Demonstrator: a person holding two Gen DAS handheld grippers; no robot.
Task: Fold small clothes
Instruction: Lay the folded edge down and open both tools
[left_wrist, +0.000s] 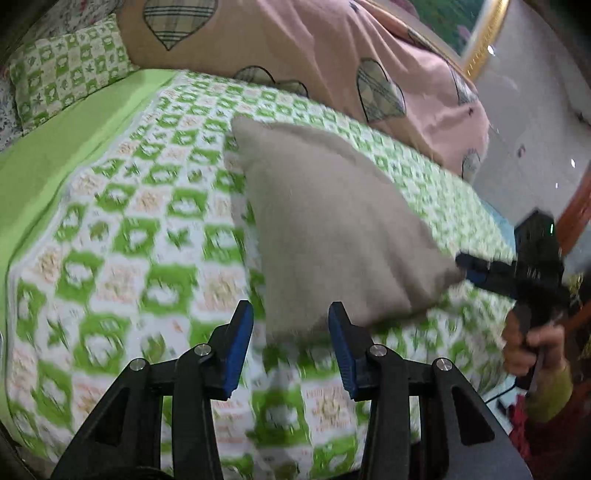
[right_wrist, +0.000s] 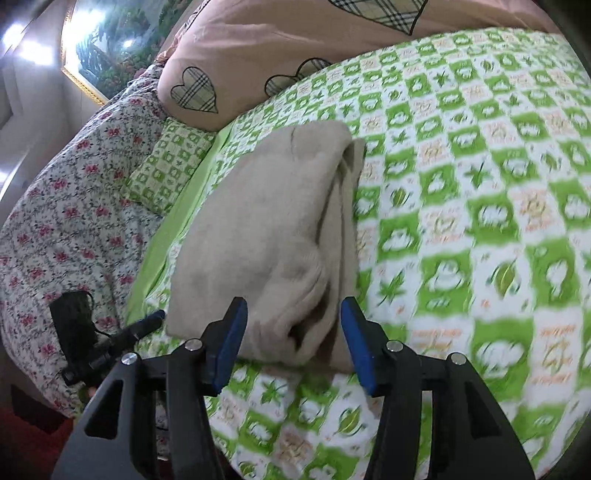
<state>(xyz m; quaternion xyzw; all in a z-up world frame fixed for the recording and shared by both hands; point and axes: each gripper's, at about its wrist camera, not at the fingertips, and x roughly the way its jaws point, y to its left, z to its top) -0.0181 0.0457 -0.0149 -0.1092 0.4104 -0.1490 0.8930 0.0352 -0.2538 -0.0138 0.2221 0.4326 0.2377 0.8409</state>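
A folded beige garment (left_wrist: 332, 229) lies on the green-and-white checked bedspread (left_wrist: 140, 236); it also shows in the right wrist view (right_wrist: 266, 236) with its layered edges toward the camera. My left gripper (left_wrist: 291, 332) is open, its blue-padded fingers just short of the garment's near corner, holding nothing. My right gripper (right_wrist: 293, 325) is open, its fingers either side of the garment's near folded end, apart from it. The right gripper also shows in the left wrist view (left_wrist: 476, 269) at the garment's right corner; the left gripper shows in the right wrist view (right_wrist: 147, 325) beside the garment's left corner.
A pink duvet with checked hearts (left_wrist: 332, 55) lies across the back of the bed. A small green checked pillow (left_wrist: 66, 70) sits at the head, next to floral bedding (right_wrist: 66, 221). A gold-framed picture (right_wrist: 107, 40) hangs on the wall. The bed's edge is close to me.
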